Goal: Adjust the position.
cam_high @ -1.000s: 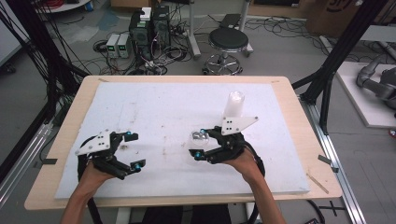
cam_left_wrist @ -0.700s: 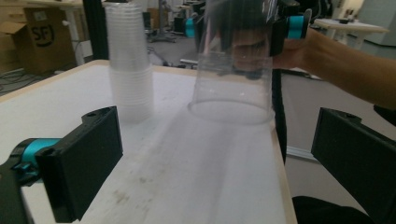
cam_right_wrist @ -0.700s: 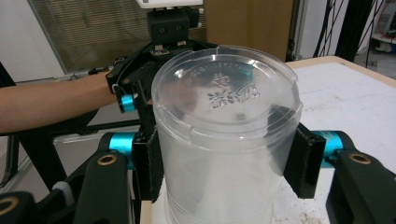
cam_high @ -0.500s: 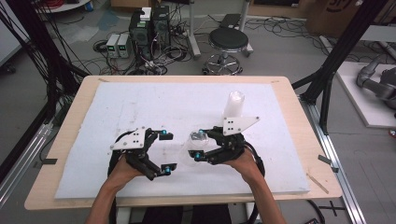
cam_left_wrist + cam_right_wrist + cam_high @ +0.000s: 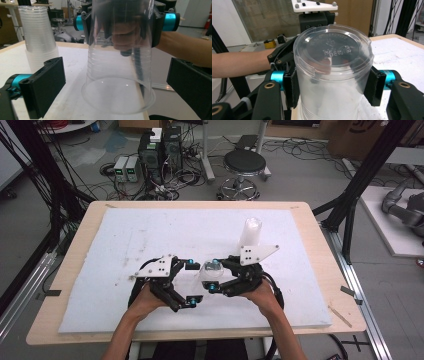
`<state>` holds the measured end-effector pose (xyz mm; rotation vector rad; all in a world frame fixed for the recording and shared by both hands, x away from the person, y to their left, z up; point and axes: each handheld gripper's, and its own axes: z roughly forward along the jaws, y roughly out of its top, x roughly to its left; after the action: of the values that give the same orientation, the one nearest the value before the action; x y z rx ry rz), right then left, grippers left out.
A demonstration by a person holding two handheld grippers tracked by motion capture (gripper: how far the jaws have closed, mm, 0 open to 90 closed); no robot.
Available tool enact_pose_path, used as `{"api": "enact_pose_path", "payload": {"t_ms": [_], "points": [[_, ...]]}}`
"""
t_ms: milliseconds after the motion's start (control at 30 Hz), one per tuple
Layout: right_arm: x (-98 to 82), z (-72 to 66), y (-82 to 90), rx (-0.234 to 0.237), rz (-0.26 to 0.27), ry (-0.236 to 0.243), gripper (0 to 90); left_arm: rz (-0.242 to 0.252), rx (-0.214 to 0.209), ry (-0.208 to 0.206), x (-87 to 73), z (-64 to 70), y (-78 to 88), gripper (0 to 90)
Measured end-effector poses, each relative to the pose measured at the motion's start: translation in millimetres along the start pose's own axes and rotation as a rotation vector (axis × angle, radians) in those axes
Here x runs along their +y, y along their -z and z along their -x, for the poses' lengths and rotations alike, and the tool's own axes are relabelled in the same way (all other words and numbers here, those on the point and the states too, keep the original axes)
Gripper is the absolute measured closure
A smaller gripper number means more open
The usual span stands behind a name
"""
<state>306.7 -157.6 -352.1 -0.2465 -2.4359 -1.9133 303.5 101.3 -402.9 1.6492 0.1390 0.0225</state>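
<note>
1. Where the high view looks down on the bench [image 5: 75, 320], a white foam-like sheet [image 5: 150, 235] covers its pale wooden top, and a clear plastic cup [image 5: 209, 272] sits near the front middle, between the two grippers.
2. In the same view the right gripper [image 5: 214, 275] clamps the cup from the right side, while the left gripper [image 5: 192, 282] stands just beside it with its jaws spread wide to either side of it.
3. A stack of clear cups [image 5: 250, 232] stands upright farther back on the sheet, mouth down.
4. In the left gripper view the cup [image 5: 120, 62] is upside down, its long axis vertical, its wide round rim hanging above the sheet's front edge; the thin ribbed wall tapers upward. The left gripper's black blocky jaws stand wide apart, clear of the cup.
5. In the right gripper view the cup [image 5: 333, 72] shows its flat embossed base uppermost, and the right gripper [image 5: 333, 87] presses its black pads against both sides of the wall.
</note>
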Motion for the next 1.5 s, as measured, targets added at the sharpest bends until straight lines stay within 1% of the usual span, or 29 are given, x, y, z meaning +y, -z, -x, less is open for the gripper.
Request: {"api": "enact_pose_path", "payload": {"t_ms": [100,167,267,433,567,700,800,933,967,1100,1167,1267,1500], "points": [[-0.1,0.1,-0.5,0.004,0.005,0.002,41.0,-0.007,-0.005,0.007,-1.3,-2.2,-4.0,3.1],[-0.4,0.0,-0.9,0.009,0.011,0.0,41.0,-0.005,-0.002,-0.001,-1.8,-2.9,-5.1,9.7],[-0.7,0.3,-0.7,0.007,0.014,0.001,41.0,0.015,-0.004,0.005,-1.7,-3.9,-6.0,10.8],[-1.8,1.4,-0.7,0.015,0.033,-0.008,41.1,0.012,-0.012,0.008,-2.2,-4.2,-6.5,12.4],[-2.4,1.6,-0.8,0.026,0.049,-0.009,41.3,0.013,-0.023,-0.008,-1.9,-3.7,-6.5,16.4],[-3.6,2.6,0.1,0.029,0.064,-0.009,41.5,0.018,-0.023,-0.009,-1.8,-3.8,-5.9,18.3],[-5.8,3.9,0.9,0.037,0.084,-0.02,42.0,0.024,-0.025,-0.015,-1.4,-2.9,-5.8,20.9],[-7.2,4.6,0.7,0.04,0.089,-0.028,42.0,0.02,-0.023,-0.006,-1.8,-2.8,-6.1,21.3],[-7.3,4.8,0.4,0.04,0.089,-0.024,42.0,0.019,-0.025,-0.007,-1.9,-3.0,-6.3,21.4],[-7.6,4.7,0.0,0.045,0.094,-0.022,42.1,0.014,-0.031,0.007,-2.3,-2.7,-7.1,22.1],[-7.7,4.6,-0.3,0.045,0.093,-0.021,42.1,0.01,-0.034,0.01,-2.4,-2.5,-7.2,23.7],[-7.9,4.9,0.1,0.041,0.093,-0.024,42.3,0.007,-0.042,-0.003,-1.9,-2.0,-6.5,28.7],[-8.5,5.2,0.3,0.043,0.095,-0.024,42.4,0.004,-0.04,-0.005,-1.9,-1.7,-6.3,30.6]]}}
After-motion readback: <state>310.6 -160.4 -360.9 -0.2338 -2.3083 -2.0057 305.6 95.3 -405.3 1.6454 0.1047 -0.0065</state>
